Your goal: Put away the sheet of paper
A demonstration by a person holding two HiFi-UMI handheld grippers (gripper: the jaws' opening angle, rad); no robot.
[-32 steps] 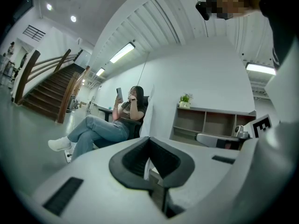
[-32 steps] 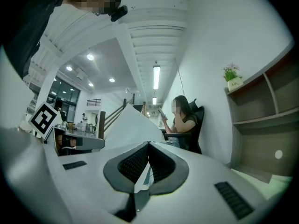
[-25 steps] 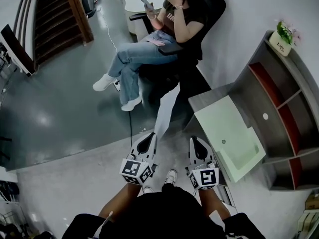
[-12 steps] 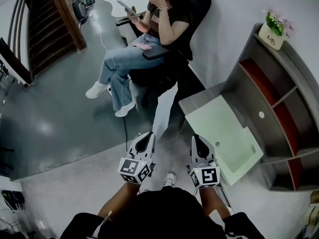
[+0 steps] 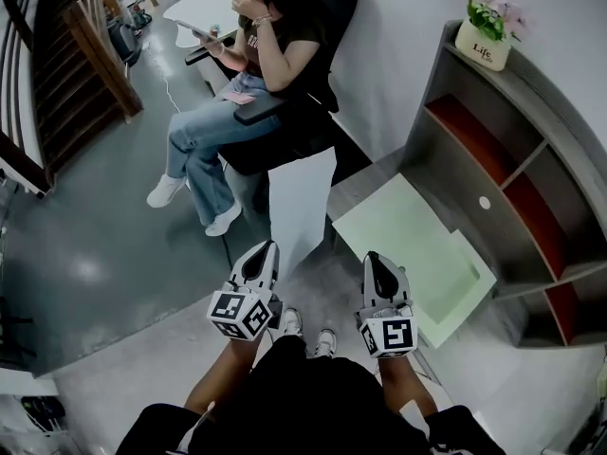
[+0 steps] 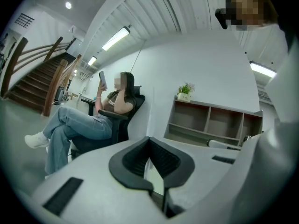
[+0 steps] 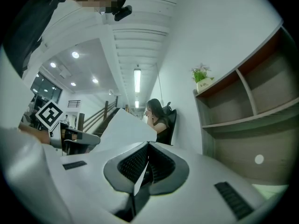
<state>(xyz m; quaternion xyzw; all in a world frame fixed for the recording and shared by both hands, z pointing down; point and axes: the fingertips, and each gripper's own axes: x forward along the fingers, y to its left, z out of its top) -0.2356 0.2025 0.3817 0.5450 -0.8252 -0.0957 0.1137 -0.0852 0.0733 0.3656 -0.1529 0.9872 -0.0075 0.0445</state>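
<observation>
Off to the right gripper's [image 5: 372, 259] right side stands the grey shelf unit [image 5: 555, 183], open compartments facing out, some backed in red. Just ahead and right of that same gripper, touching the shelf unit, is a grey desk [image 5: 365, 183] with a pale green mat [image 5: 417, 245] lying flat on it. Well ahead of the left gripper [image 5: 265, 248], a person [image 5: 247, 74] sits cross-legged in a black office chair [image 5: 327, 27], holding up a phone [image 5: 204, 34]. A wooden staircase [image 5: 66, 74] rises far off to the left gripper's left.

The sheet of paper [image 5: 302, 202] is off every surface, stretched between the two grippers and reaching out ahead of them toward the chair. The right gripper is clenched on it: the right gripper view shows the paper's edge running straight into the seam of its closed jaws, the rest of the sheet fanning away toward the left gripper. The left gripper is clamped tight too, its jaws pressed together with only a thin pale sliver in the seam, at the sheet's near left edge. Both point roughly level, side by side, a little apart.

Smallest of all, a white plant pot [image 5: 482, 44] with green leaves sits on the shelf unit's top, far ahead and right of the right gripper
</observation>
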